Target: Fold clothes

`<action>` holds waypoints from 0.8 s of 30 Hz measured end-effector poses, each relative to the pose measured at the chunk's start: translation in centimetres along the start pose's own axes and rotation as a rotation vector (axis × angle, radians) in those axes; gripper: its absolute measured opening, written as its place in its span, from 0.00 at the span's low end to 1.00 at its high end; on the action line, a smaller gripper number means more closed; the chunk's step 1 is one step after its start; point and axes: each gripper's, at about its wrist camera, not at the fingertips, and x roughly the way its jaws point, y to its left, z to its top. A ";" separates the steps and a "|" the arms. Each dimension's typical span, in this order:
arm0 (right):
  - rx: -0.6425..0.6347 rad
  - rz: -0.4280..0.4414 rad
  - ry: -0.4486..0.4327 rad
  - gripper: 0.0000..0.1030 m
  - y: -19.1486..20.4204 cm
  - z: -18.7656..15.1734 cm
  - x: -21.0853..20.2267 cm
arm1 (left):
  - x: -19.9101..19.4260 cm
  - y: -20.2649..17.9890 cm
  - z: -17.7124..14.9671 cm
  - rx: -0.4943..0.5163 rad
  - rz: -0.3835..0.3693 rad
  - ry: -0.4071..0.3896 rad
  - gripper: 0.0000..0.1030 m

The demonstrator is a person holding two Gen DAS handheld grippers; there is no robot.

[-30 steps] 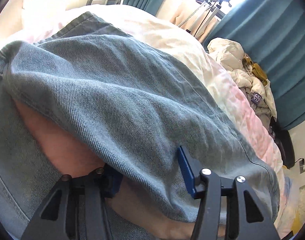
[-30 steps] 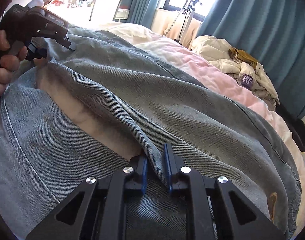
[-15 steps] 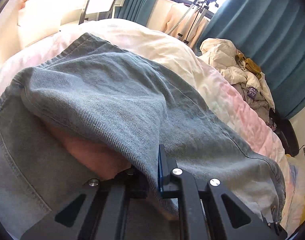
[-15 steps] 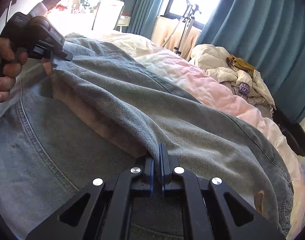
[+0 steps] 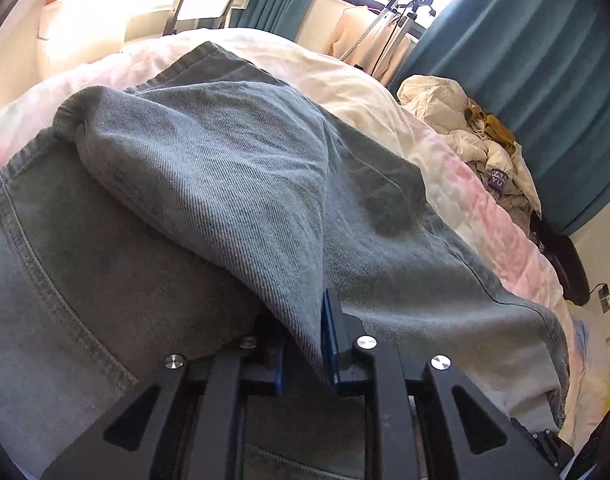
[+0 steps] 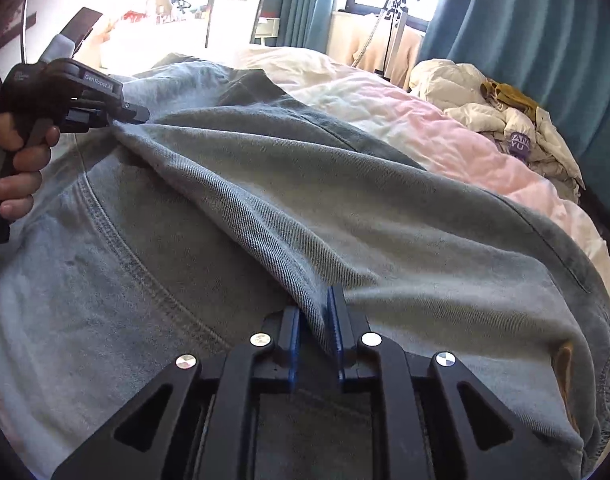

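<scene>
Teal curtains and a bright window back a bed covered by a pink-and-cream quilt, and the denim garment lies across most of its near side. Both grippers pinch the same raised fold of that denim: the right gripper has its blue pads pressed onto a ridge of cloth, and the left gripper is likewise clamped on a peak of fabric, seen from the right wrist view gripping the fold's far-left end. To fold well, the two hands should probably lift together so the ridge between them stays taut and straight, carry it across toward the opposite hem, and lay it down edge to edge before letting go; uneven height would likely twist the seam. Readable writing is sparse: the left tool's body carries a label that looks like "GenRobot.AI", and a purple tag on the crumpled pile of clothes at the bed's far-right corner shows partial letters, perhaps "ANI / YU".
</scene>
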 end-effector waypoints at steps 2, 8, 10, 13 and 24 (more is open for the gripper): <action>0.018 0.017 -0.004 0.18 -0.1 -0.5 -1.6 | -1.5 0.3 -0.9 -0.002 -0.001 -0.020 0.32; 0.150 0.021 -0.063 0.23 -1.7 -2.9 -9.0 | -7.1 1.1 -3.6 0.007 -0.013 -0.057 0.49; 0.236 0.007 -0.092 0.25 -3.4 -3.8 -11.8 | -9.0 1.6 -4.7 0.009 -0.005 -0.050 0.49; 0.340 -0.031 -0.126 0.25 -5.9 -5.7 -15.8 | -11.4 2.9 -6.3 -0.021 0.007 -0.020 0.55; 0.801 -0.302 -0.200 0.29 -15.8 -15.4 -27.3 | -17.7 12.0 -10.5 -0.425 -0.038 0.000 0.61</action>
